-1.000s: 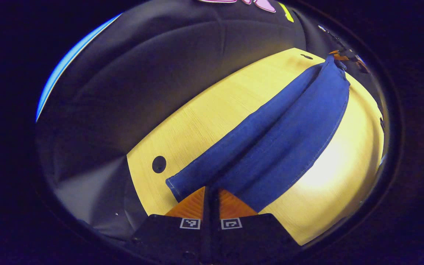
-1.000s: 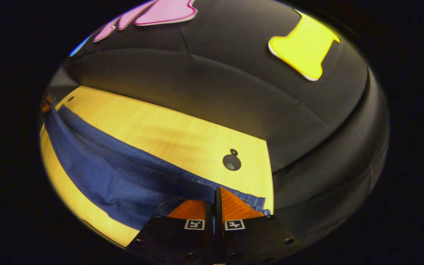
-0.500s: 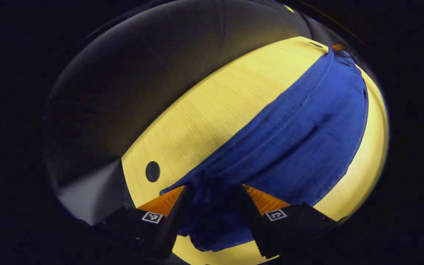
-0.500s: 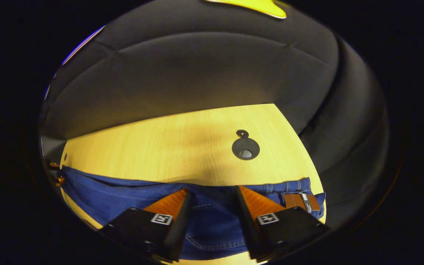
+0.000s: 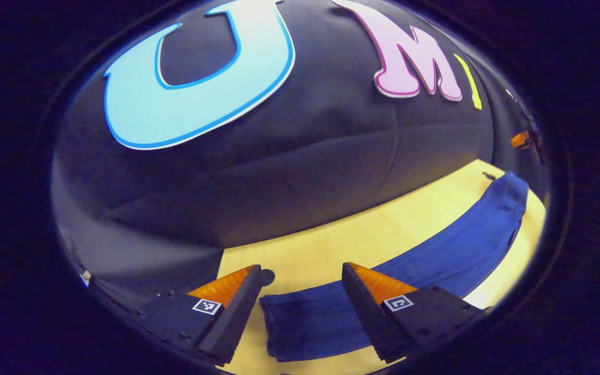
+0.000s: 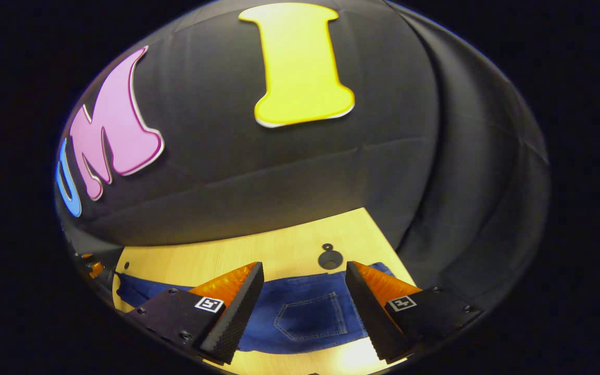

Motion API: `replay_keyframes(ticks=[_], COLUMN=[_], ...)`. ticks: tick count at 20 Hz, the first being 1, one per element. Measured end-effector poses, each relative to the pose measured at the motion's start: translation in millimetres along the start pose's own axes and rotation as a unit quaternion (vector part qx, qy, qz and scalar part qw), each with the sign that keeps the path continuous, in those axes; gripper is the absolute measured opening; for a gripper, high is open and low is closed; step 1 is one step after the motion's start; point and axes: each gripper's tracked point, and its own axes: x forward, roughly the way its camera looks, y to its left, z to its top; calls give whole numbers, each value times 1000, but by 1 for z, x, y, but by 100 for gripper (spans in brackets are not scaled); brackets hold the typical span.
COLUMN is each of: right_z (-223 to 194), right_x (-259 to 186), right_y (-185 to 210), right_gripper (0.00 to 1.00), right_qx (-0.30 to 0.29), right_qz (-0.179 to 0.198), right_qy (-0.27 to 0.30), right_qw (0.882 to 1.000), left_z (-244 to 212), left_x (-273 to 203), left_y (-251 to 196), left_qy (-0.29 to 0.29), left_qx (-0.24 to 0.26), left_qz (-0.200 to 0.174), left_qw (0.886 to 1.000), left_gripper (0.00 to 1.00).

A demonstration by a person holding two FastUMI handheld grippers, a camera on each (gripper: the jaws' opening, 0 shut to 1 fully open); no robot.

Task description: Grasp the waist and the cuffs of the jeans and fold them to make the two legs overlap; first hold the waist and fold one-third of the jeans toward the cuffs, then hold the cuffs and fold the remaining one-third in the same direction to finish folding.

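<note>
- The left hand-held gripper (image 5: 300, 278), black-bodied with orange ribbed fingers, is hovering with its fingers spread apart and gripping nothing.
- The long dark blue denim jeans (image 5: 435, 250) are lying flat on the pale wooden desk (image 5: 362, 239), below and ahead of this hand-held gripper; the cuff end (image 5: 300, 328) is showing between its two fingers, and the legs are running away to the far right.
- The right hand-held gripper (image 6: 304, 273), of the same make, is also standing apart and empty.
- In the right gripper view the jeans (image 6: 305, 312) are lying below its fingers, a stitched back pocket (image 6: 311, 315) showing in the gap between them.
- A round dark grommet hole (image 6: 330, 258) in the desk (image 6: 279, 247) is sitting just beyond the jeans, ahead of the right hand-held gripper's fingers.
</note>
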Motion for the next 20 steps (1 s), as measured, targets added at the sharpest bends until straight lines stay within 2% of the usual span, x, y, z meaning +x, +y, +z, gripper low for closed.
replay_keyframes(ticks=[2,5,7,9,11,12,13,15,16,19,20], right_z=[-9,-67,-113,-150,-190,-201,-192,-191,-189,-192,-196], right_x=[-16,-11,-2,-3,3,5,13,25,30,31,29], right_y=[-26,-59,-83,-96,-94,-87,-89,-89,-92,-102,-105], right_gripper=[98,98,98,98,98,98,91,87,95,80,66], right_qx=[40,143,223,288,305,322,346,378,391,402,401], right_qz=[-30,-56,-88,-112,-118,-114,-114,-119,-124,-143,-148], right_qy=[4,49,75,104,144,152,127,109,101,80,77], right_qw=[999,987,968,945,934,927,923,911,906,901,901], left_z=[7,30,42,48,45,39,33,29,28,18,14], left_x=[2,-15,-22,-24,-25,-27,-27,-31,-31,-33,-33], left_y=[-4,-10,-12,-14,-16,-15,-16,-16,-17,-17,-16], left_qy=[-28,-47,-70,-87,-80,-65,-50,-42,-40,-26,-20], left_qx=[-54,-106,-108,-88,-77,-75,-73,-79,-84,-96,-99], left_qz=[-26,-68,-80,-84,-87,-82,-77,-72,-68,-55,-51], left_qw=[998,991,989,989,990,992,993,993,993,993,994], left_gripper=[97,97,98,98,98,98,98,98,98,98,98])
